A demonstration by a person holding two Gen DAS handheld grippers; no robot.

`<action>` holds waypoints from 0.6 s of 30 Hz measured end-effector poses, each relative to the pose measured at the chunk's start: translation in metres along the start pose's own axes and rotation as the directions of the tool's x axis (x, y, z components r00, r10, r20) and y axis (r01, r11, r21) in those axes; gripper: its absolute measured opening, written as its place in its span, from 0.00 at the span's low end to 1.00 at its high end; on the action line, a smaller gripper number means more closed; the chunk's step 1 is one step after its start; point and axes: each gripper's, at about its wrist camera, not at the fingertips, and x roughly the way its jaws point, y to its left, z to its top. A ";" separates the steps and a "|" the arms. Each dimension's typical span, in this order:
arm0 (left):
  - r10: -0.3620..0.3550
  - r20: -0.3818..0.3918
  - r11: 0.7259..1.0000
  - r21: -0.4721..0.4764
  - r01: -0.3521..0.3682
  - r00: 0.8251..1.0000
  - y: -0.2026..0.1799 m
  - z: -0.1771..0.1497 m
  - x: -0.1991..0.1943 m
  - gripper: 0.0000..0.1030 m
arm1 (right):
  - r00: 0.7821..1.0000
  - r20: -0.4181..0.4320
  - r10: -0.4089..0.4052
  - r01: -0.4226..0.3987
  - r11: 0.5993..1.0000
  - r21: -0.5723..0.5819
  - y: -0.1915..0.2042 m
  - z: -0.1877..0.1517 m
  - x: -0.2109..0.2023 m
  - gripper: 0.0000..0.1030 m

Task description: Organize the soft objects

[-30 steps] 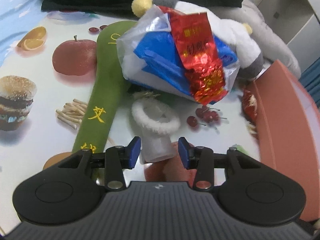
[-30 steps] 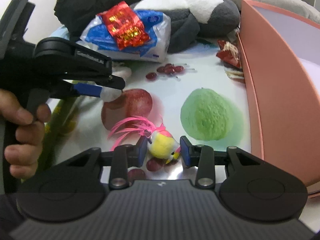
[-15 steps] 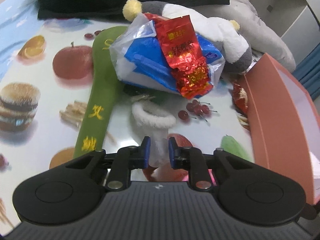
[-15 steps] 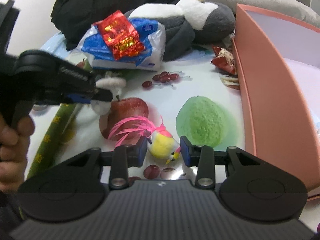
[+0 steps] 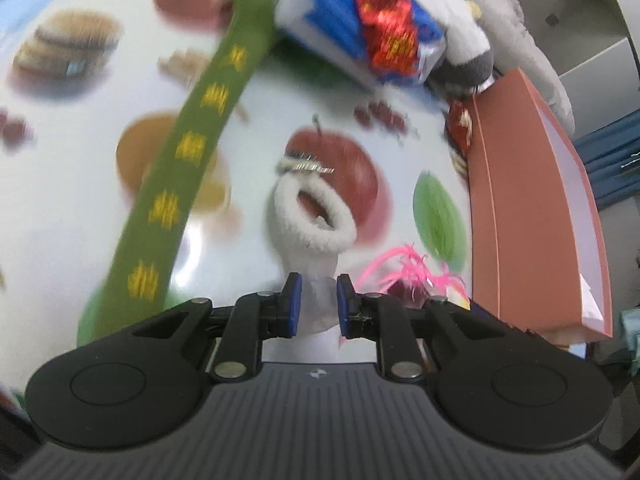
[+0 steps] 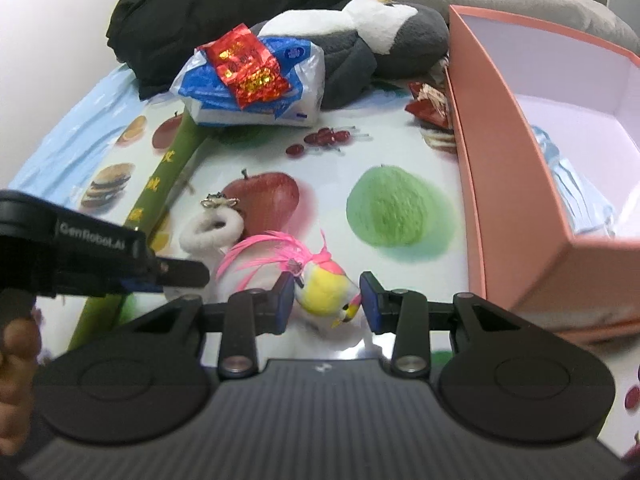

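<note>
Both hands are mid-carry. The left tool [image 5: 316, 304] is clamped on the thin end of a white fuzzy ring toy [image 5: 310, 216]; its jaws have just been closing, and the blue pads now pinch the pale fabric, with the ring and its small metal charm [image 5: 304, 165] sticking out beyond the tips over the tabletop [image 5: 80, 128]. The left view is smeared with motion blur, so whether the toy is fully clear of the surface cannot be told. The right tool [image 6: 324, 300] holds a small yellow bird toy [image 6: 326, 292] with a pink feather tail [image 6: 260, 252], the pads set against its two sides.

The pink box [image 6: 492, 184] stands at the right, open-topped, with something pale blue [image 6: 568, 184] already lying inside. It looks like the place for the soft things, so the step in hand is most likely carrying both toys to it.

The next move probably calls for lifting each toy above the near wall of the box, swinging right, and parting the jaws only once over the interior. The two tools are close together, so one should go first. The feathers and the dangling ring could catch the rim.

The green fabric strip [image 5: 192, 152], the plush penguin [image 6: 380, 36] and the blue-and-white packet [image 6: 256, 92] remain at the far side.
</note>
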 end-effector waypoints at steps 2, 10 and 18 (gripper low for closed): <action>-0.012 -0.020 1.000 -0.019 0.012 1.000 0.003 -0.008 -0.002 0.21 | 1.000 -0.004 0.006 -0.006 1.000 0.010 -0.001 -0.006 -0.004 0.38; -0.070 -0.059 0.992 -0.106 0.064 0.996 0.020 -0.032 -0.009 0.21 | 0.998 -0.020 0.060 -0.059 0.997 0.049 -0.001 -0.012 -0.002 0.38; -0.070 -0.040 0.992 -0.106 0.066 0.997 0.024 -0.040 -0.016 0.21 | 0.977 -0.051 0.208 -0.201 0.972 0.119 0.010 -0.003 0.024 0.38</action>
